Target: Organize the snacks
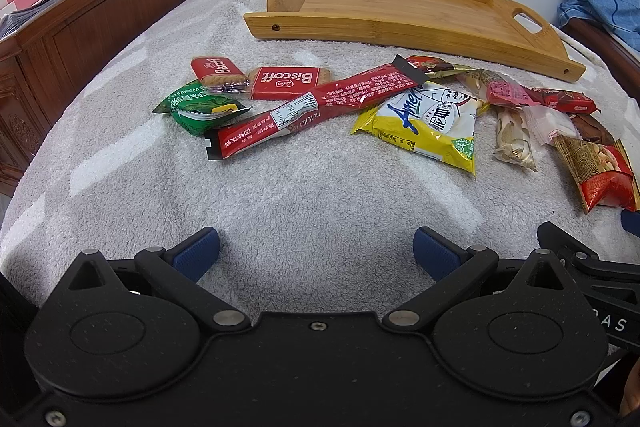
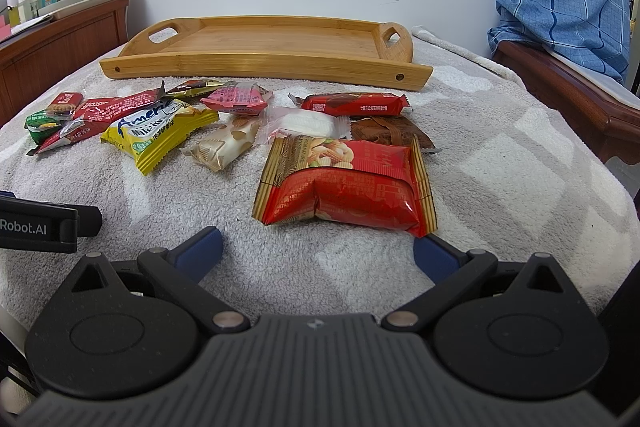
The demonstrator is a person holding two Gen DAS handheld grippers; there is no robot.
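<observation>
Bed [image 1: 304,211], grey fleece blanket: carries everything listed; spreads under and ahead of both tongs.

Tray [image 2: 276,41], bamboo, two cut-out handles: far ahead of both tongs, beyond the snacks, holding nothing.

Left tongs [image 1: 316,247]: jaws spread wide, gripping nothing, over bare blanket; the snacks lie ahead, well apart.

Right tongs [image 2: 316,247]: jaws spread wide, gripping nothing; right fingertip just at the near corner of the nut pack.

Nut pack [image 2: 352,187], red and gold: directly ahead of the right tongs, nearest item to them.

Long red stick pack [image 1: 316,107]: ahead of the left tongs, lying slantwise, one end over the yellow pack.

Yellow pack [image 1: 428,123]: ahead-right of the left tongs.

Two Biscoff packs [image 1: 288,81]: ahead-left of the left tongs, side by side, beyond the stick pack.

Green pack [image 1: 200,111]: ahead-left of the left tongs, just beside the stick pack's near end.

Red bar [image 2: 354,103], brown pack [image 2: 384,133], white wafer [image 2: 306,125], cream pack [image 2: 224,143], pink pack [image 2: 236,98]: clustered ahead of the right tongs, between nut pack and tray.
</observation>
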